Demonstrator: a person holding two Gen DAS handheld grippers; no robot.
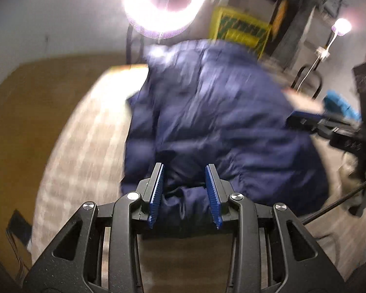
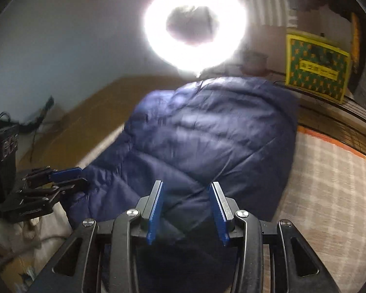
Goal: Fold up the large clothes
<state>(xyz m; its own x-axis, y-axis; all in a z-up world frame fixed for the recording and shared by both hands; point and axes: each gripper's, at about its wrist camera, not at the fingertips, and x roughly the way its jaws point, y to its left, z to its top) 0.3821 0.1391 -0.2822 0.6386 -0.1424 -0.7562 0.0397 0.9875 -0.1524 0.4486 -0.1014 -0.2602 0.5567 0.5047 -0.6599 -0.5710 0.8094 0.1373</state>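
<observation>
1. Left gripper [image 1: 184, 171]: spread wide, blue ribbed pads [image 1: 156, 195] on either side of a bunched navy fold at the near edge of the jacket [image 1: 207, 112]; fabric lying between the pads, but a firm pinch not discernible.
2. Right gripper [image 2: 186, 188]: likewise spread wide, pads [image 2: 218, 213] flanking the near hem of the same jacket [image 2: 207, 131], cloth passing between and under them; no clamping visible.
3. From the left wrist view, right gripper [image 1: 312, 122] seen at the jacket's right edge; from the right wrist view, left gripper [image 2: 61, 178] seen at the jacket's left edge, its jaws seemingly near together there, though blurred.
4. Navy quilted puffer jacket heaped in the middle of the tabletop [image 2: 329, 195], which carries a pale checked cloth with an orange border.
5. Beyond the jacket: a glaring ring light [image 2: 195, 24], a yellow-and-green patterned box [image 2: 317, 70] on a wire rack at far right, a small lamp [image 1: 341, 26] on a white arm.
6. Left of the tabletop: brown floor [image 1: 24, 112] and a pale wall [image 2: 61, 36]. Much of the left wrist view smeared by motion blur.
</observation>
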